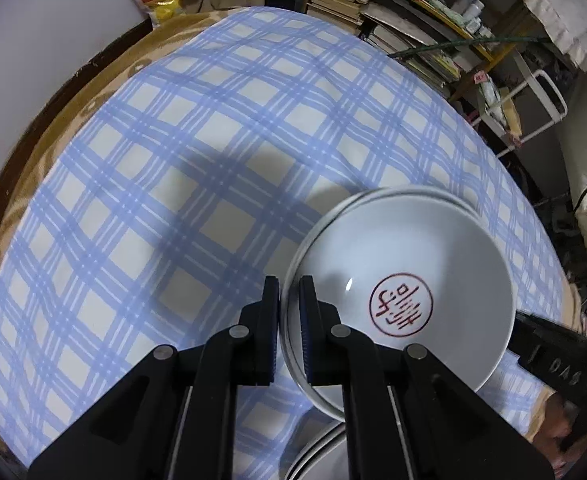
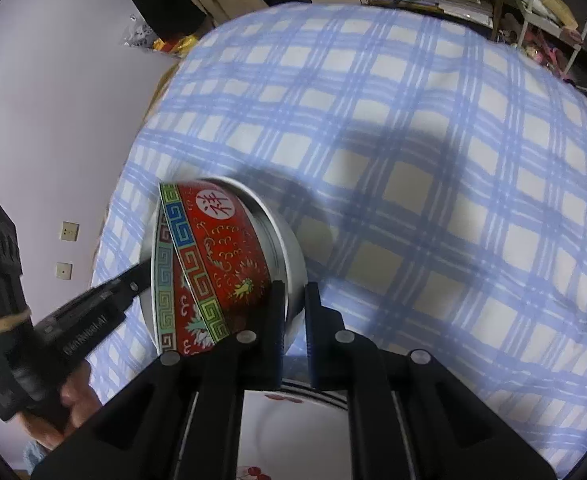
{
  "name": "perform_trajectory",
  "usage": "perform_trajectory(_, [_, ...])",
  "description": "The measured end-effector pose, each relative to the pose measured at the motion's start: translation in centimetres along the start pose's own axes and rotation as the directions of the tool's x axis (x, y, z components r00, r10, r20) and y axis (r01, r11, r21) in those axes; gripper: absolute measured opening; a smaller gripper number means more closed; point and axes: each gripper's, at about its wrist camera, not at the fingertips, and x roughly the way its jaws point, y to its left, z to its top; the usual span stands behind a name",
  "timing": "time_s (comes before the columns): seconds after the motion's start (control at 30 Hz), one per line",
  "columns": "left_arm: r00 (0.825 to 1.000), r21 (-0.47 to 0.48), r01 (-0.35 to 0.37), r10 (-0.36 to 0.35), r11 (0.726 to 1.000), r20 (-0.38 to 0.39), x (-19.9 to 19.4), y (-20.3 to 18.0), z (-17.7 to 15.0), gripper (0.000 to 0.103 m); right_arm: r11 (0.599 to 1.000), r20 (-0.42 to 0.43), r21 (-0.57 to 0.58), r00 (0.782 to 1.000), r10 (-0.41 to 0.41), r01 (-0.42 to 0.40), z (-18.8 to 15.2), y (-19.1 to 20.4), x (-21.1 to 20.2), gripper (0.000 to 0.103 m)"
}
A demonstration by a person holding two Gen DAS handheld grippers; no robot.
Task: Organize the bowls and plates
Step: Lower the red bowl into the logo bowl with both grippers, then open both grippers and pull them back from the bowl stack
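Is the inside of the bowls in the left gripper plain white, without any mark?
No, the top bowl held by the left gripper shows a red round stamp inside.

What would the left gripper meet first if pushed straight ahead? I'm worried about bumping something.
Apart from the stacked white bowls the left gripper already pinches by the rim, probably only the blue-checked tablecloth; depth is unclear.
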Motion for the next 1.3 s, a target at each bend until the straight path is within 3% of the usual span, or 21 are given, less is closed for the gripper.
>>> perform_trajectory(0.43, [0.997,0.032,0.040,-0.042,0.999,0.067,-5.9,-2.4,-0.5,0.009,0.997,0.002,0.053,0.999,0.050,-0.050,-2.3,-0.8,-3.4,0.010])
perform_trajectory(0.7, [0.994,0.024,0.064,-0.066,0.998,0.082,-8.5,-3.9,-4.4,0.009,0.995,0.022,0.072,0.997,0.068,-0.069,-5.9,-1.7,-6.8,0.010])
perform_trajectory(1.0, [0.999,0.040,0.007,-0.009,0.999,0.048,-6.8,-5.0,-10.9,0.009,0.995,0.013,0.096,0.999,0.032,-0.033,-11.3,-4.3,-6.9,0.010])
perform_trajectory(1.3, [0.996,0.097,-0.075,0.069,0.993,0.059,-5.3,-5.7,-14.0,0.010,0.997,0.020,0.064,0.998,-0.053,0.051,-13.7,-4.5,-4.6,0.008])
